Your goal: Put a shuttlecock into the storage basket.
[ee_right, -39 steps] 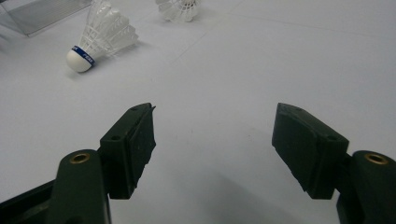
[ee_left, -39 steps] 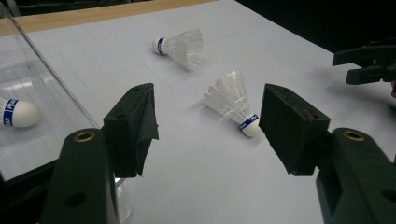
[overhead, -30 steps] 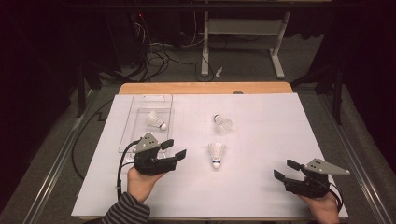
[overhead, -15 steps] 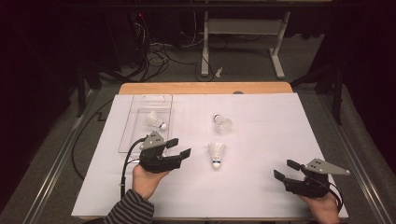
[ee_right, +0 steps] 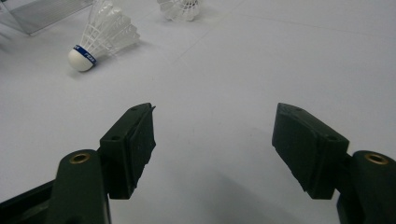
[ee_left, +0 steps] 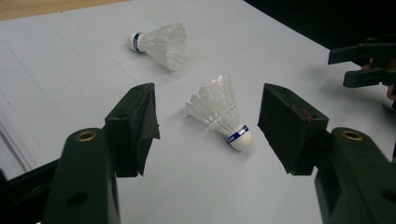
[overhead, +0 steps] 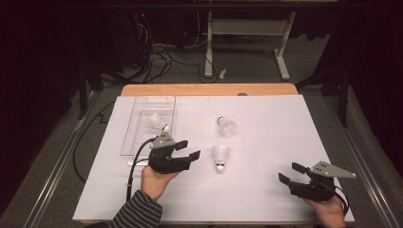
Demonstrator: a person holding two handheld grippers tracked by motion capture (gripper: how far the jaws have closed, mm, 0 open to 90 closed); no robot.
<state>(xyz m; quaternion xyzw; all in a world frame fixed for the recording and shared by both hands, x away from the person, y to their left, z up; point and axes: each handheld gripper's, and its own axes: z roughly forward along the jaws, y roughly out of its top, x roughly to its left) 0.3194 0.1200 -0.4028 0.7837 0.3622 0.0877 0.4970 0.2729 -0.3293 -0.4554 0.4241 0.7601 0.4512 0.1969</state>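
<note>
Left tool: held low over the white sheet, near the front corner of the clear tray; its jaws stand spread wide with nothing pinched. In the left gripper view the near shuttlecock lies on the sheet in the gap ahead of the jaws, not touched by either pad.
Right tool: held near the front right part of the desk, well apart from the shuttlecocks; jaws spread, nothing between them but bare sheet in the right gripper view.
Near shuttlecock: lies on its side on the sheet, just to the right of the left tool's jaws, white cork with a blue band pointing toward the person, feathers pointing away.
Far shuttlecock: lies on its side on the sheet beyond the near one, close to it but apart; cork with blue band points toward the far left, feathers toward the right.
Third shuttlecock: lies inside the clear tray, cork toward the right.
Clear tray: rectangular, see-through, on the left part of the sheet, long side running away from the person.
White sheet: covers most of the desk, whose wooden far edge shows beyond it.
Person: a striped sleeve on the left forearm; each hand grips one tool from below.
</note>
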